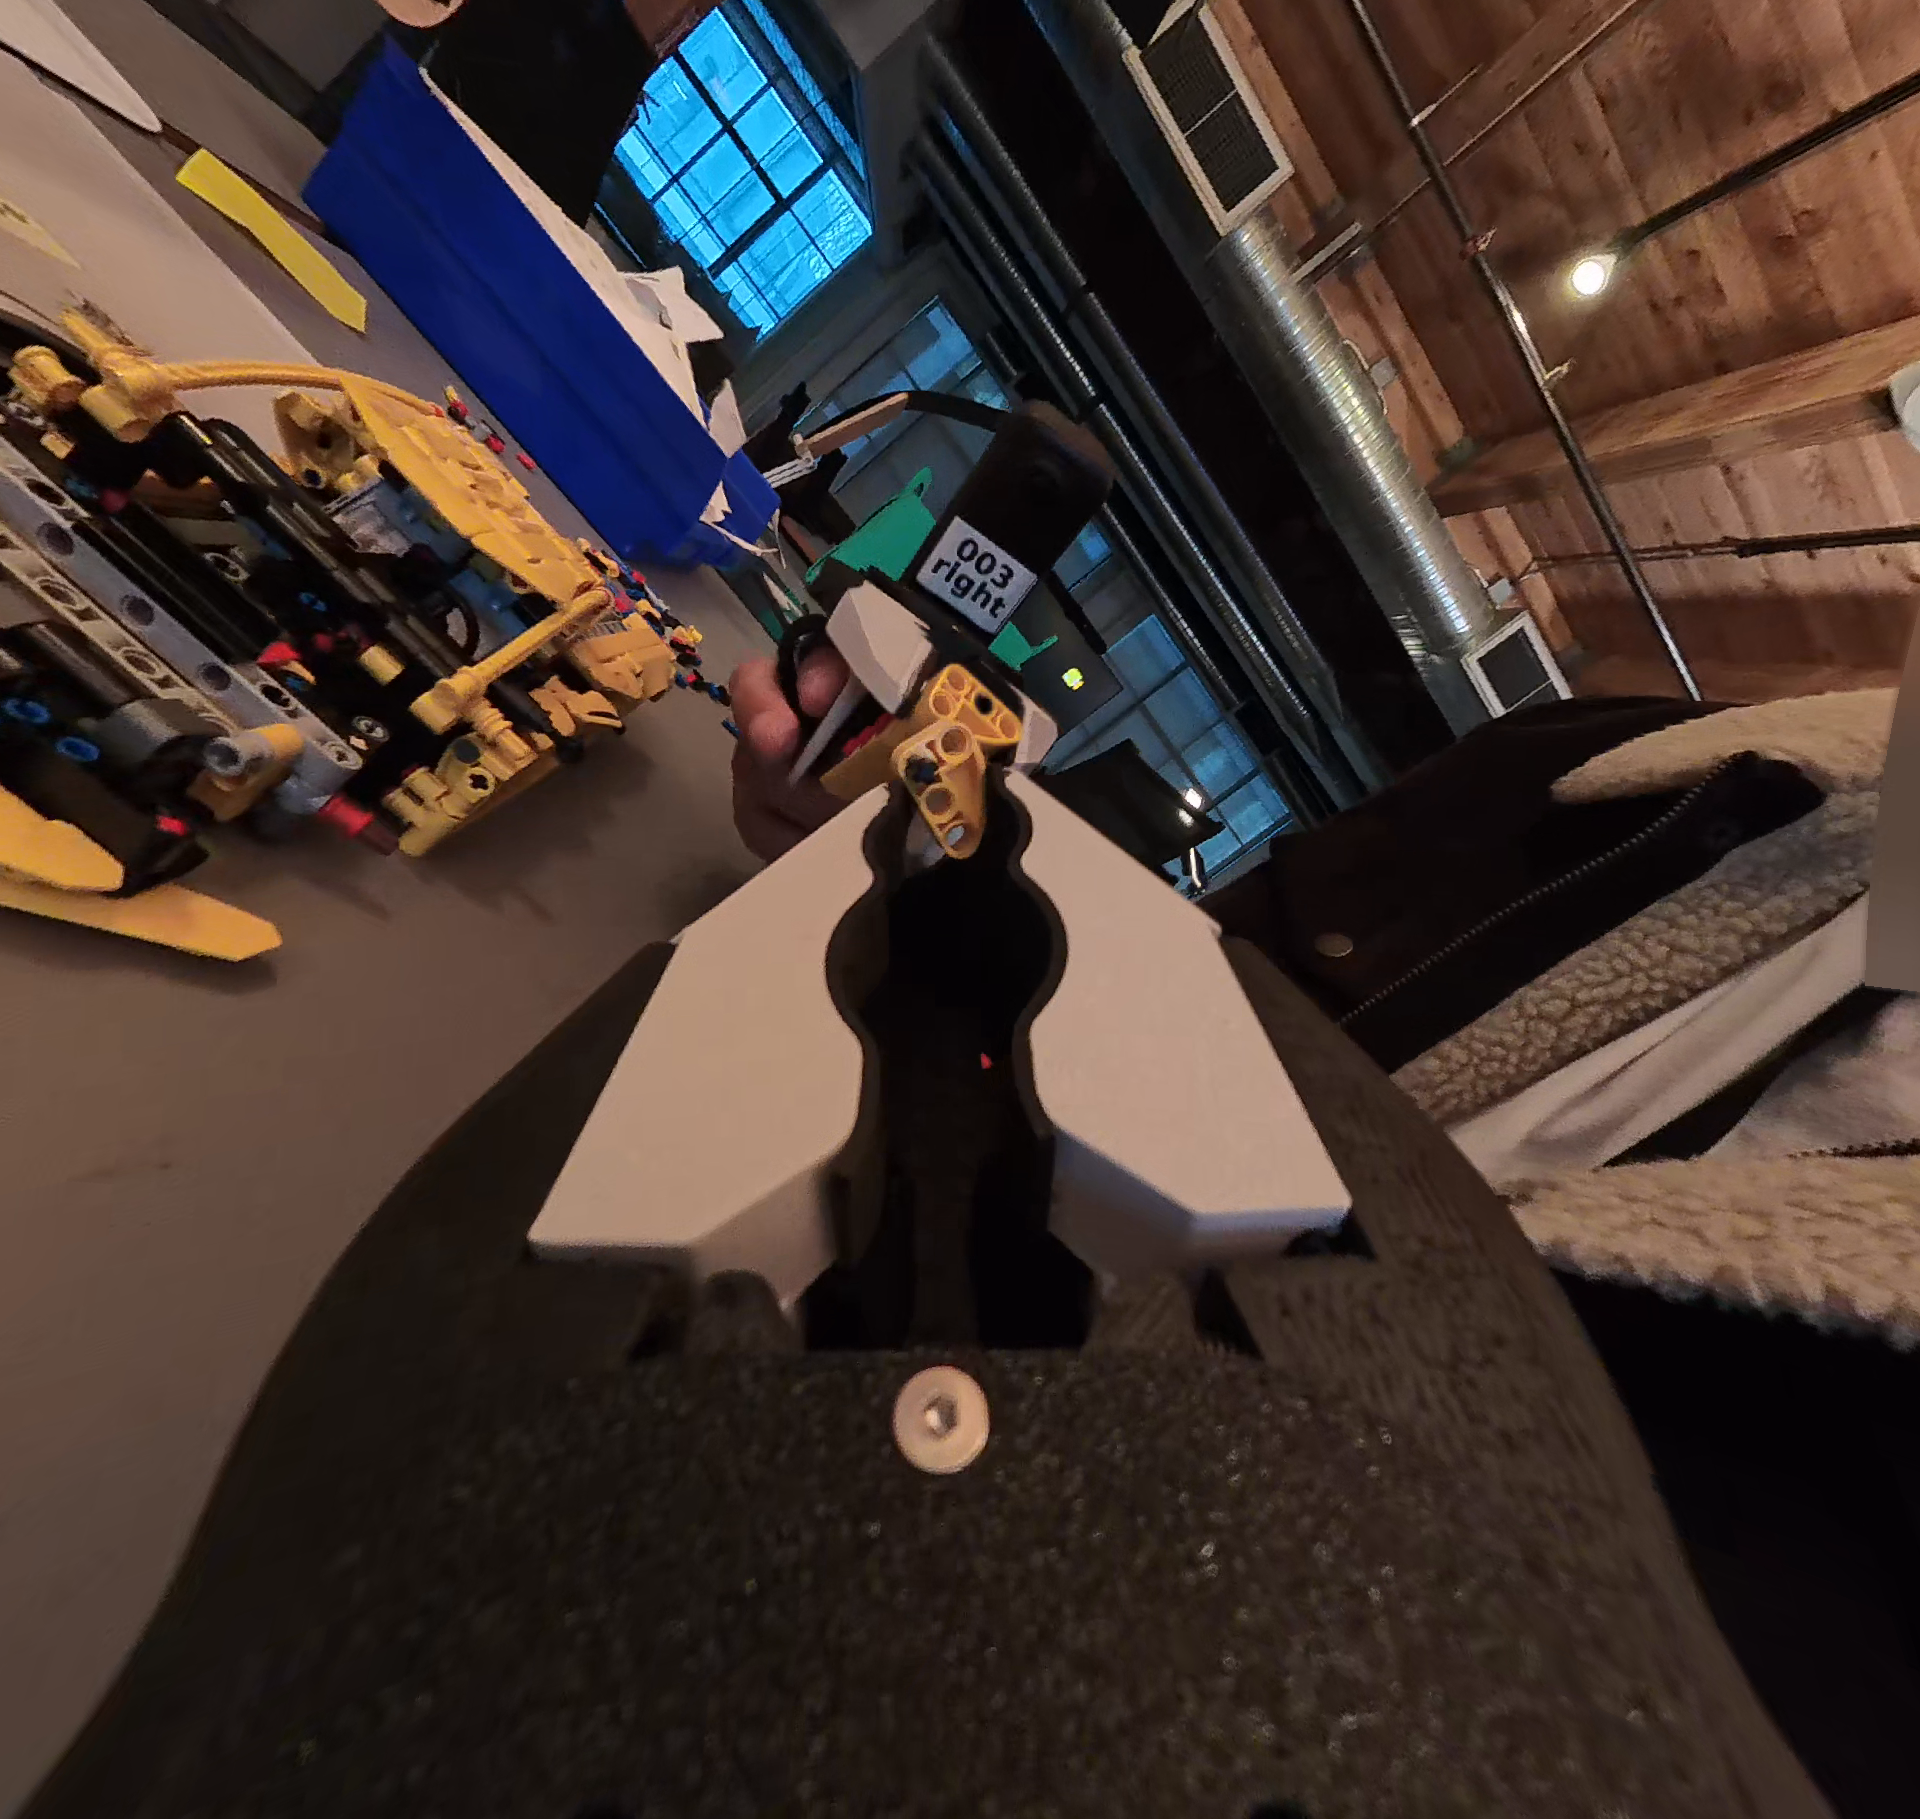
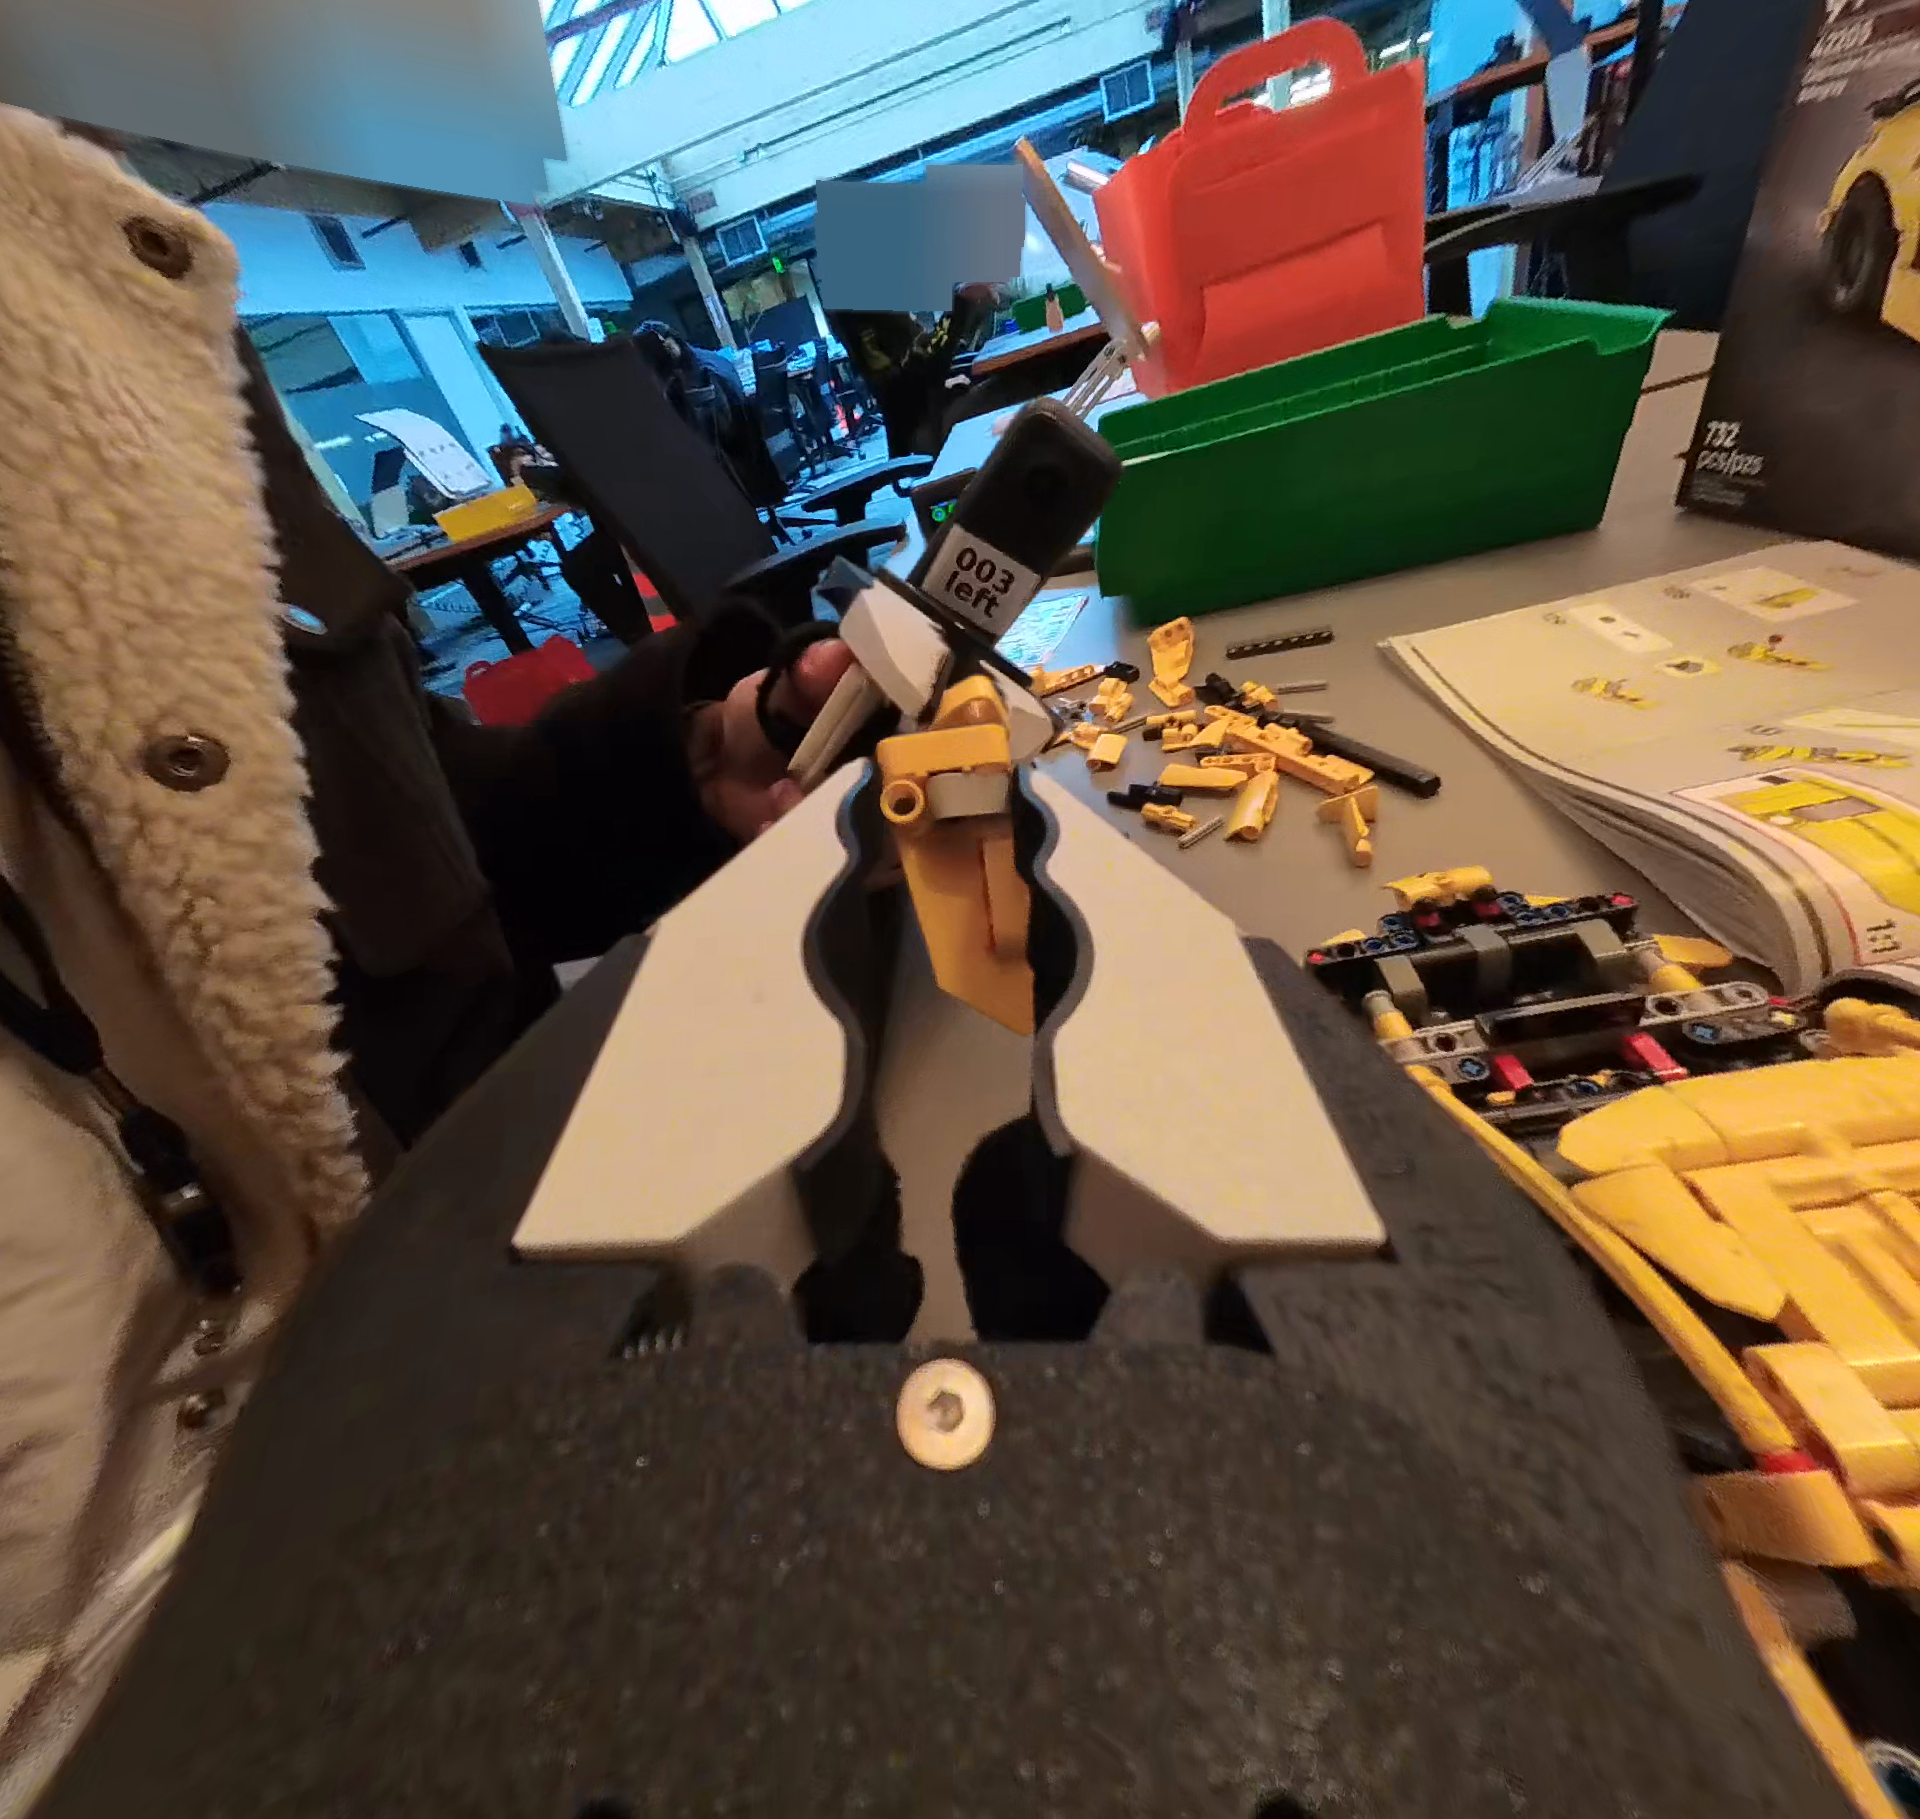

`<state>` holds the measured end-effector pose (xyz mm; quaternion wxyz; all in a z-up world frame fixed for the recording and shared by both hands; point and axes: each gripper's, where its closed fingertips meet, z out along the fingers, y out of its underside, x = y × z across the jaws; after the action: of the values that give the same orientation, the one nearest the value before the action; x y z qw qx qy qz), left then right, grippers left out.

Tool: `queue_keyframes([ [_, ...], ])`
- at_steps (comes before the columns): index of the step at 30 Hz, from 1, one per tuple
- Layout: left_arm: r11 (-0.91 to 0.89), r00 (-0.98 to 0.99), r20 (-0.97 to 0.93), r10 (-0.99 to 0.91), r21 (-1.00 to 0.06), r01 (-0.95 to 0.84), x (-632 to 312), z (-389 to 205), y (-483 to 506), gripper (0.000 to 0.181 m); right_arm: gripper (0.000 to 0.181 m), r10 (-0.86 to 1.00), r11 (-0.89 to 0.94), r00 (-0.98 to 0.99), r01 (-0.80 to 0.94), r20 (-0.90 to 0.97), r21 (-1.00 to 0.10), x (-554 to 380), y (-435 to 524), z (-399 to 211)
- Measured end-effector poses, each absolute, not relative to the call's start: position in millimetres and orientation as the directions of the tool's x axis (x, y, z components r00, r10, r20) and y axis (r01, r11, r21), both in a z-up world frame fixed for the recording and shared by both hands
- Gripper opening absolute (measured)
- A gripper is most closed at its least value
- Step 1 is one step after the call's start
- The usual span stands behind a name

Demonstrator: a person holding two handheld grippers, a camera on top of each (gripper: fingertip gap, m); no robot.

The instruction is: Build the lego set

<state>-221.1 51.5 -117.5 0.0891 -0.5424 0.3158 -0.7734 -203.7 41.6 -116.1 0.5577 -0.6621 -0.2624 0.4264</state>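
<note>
Two grippers meet tip to tip above the table, and I have a yellow piece in each. My right gripper [image 2: 940,813] pinches a long yellow panel [image 2: 971,922] whose long axis runs back between the fingers toward me. My left gripper [image 1: 951,813] nips a small yellow holed beam [image 1: 951,782], which points straight at the panel's front end. They look touching. The half-built yellow car [image 2: 1621,1125] sits lower right on the table [image 2: 1351,896], near my right side.
</note>
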Motion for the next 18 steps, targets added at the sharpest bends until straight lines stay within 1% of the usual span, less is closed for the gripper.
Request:
queue_keyframes([
  [3,-0.790,-0.403,0.786,-0.469,-0.578,-0.207,-220.2,-117.1,51.1,0.015,0.023,0.823,-0.204,0.523,-0.093,-0.222,-0.975,-205.0,40.9,-117.3],
  [11,-0.789,-0.444,0.766,-0.465,-0.586,-0.185,-220.4,-110.6,49.1,0.014,0.024,0.807,-0.208,0.565,0.002,-0.171,-0.978,-210.3,46.5,-137.0],
  [18,-0.780,-0.429,0.759,-0.490,-0.601,-0.172,-219.4,-111.6,50.7,0.014,0.024,0.781,-0.199,0.602,-0.012,-0.166,-0.980,-201.2,52.8,-136.8],
])
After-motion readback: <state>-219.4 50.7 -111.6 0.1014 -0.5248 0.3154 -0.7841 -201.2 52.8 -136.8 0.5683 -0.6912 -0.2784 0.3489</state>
